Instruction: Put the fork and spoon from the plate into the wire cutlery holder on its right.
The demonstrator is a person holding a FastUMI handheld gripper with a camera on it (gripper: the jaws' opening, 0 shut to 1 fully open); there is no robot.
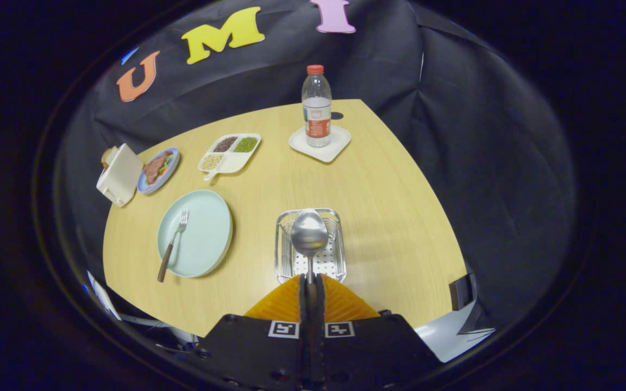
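My gripper (311,279) is shut on the handle of a metal spoon (309,233), whose bowl sticks out ahead of the fingers. The spoon hangs in the air over the wire cutlery holder (337,255), which stands on the wooden table just beyond the fingers. To the left of the holder lies a pale green plate (204,233). A fork (173,243) with a brown handle rests on the plate's left side, its handle reaching over the near rim.
Farther back on the table (389,206) stand a water bottle (317,107) on a white coaster (338,146), a white divided tray (230,152) with beans, a blue plate (158,169) with food and a white toaster (119,174).
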